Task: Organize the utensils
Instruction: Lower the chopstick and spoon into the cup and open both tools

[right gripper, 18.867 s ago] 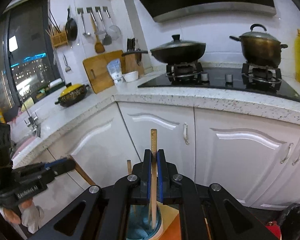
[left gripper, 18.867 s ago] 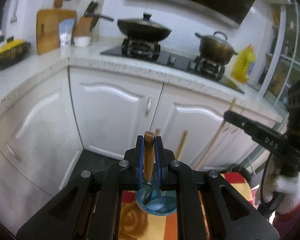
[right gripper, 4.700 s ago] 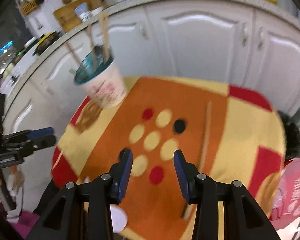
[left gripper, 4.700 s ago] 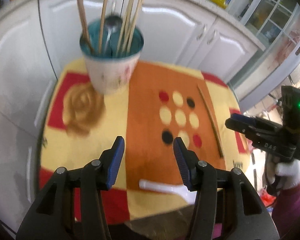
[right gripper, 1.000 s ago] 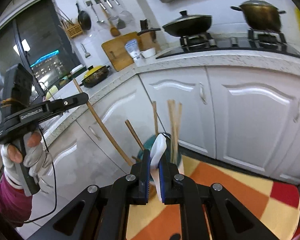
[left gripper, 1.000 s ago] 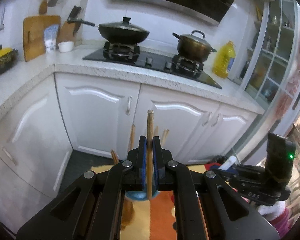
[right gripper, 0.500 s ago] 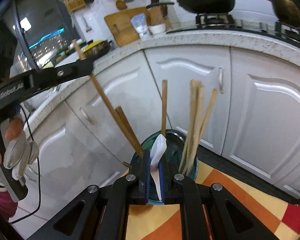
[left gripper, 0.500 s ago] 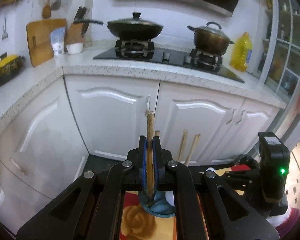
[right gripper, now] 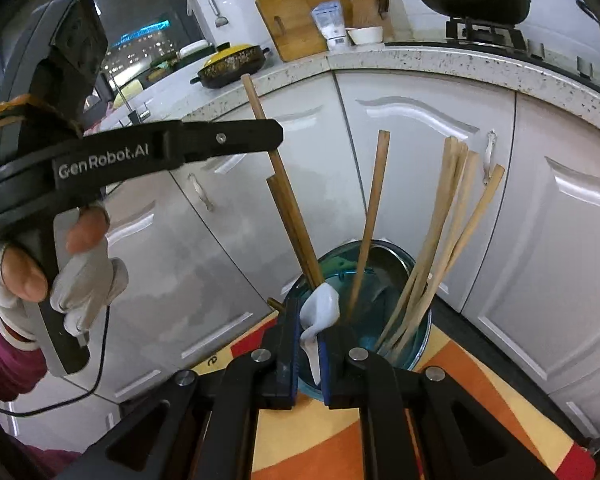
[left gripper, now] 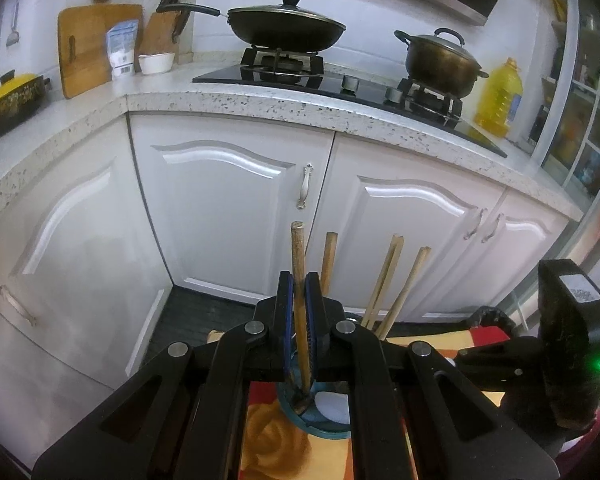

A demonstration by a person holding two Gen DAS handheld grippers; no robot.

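Note:
A teal-lined cup (right gripper: 400,332) stands on the orange and yellow cloth and holds several wooden chopsticks (right gripper: 440,248). My left gripper (left gripper: 300,280) is shut on a wooden chopstick (left gripper: 299,264) whose lower end is inside the cup (left gripper: 320,420). In the right wrist view the same chopstick (right gripper: 284,192) slants from the left gripper (right gripper: 274,138) down into the cup. My right gripper (right gripper: 310,332) is shut on a white spoon (right gripper: 320,310), held at the cup's near rim with its bowl over the opening.
White cabinet doors (left gripper: 228,208) and a speckled counter (left gripper: 340,116) stand behind the cup. A wok (left gripper: 284,32) and a pot (left gripper: 440,60) sit on the stove. The patterned cloth (right gripper: 460,400) covers the table. The right gripper body (left gripper: 560,340) is at the right.
My right gripper has moved closer to the cup with the white spoon, now at its rim. My left gripper has lowered the chopstick further into the cup.

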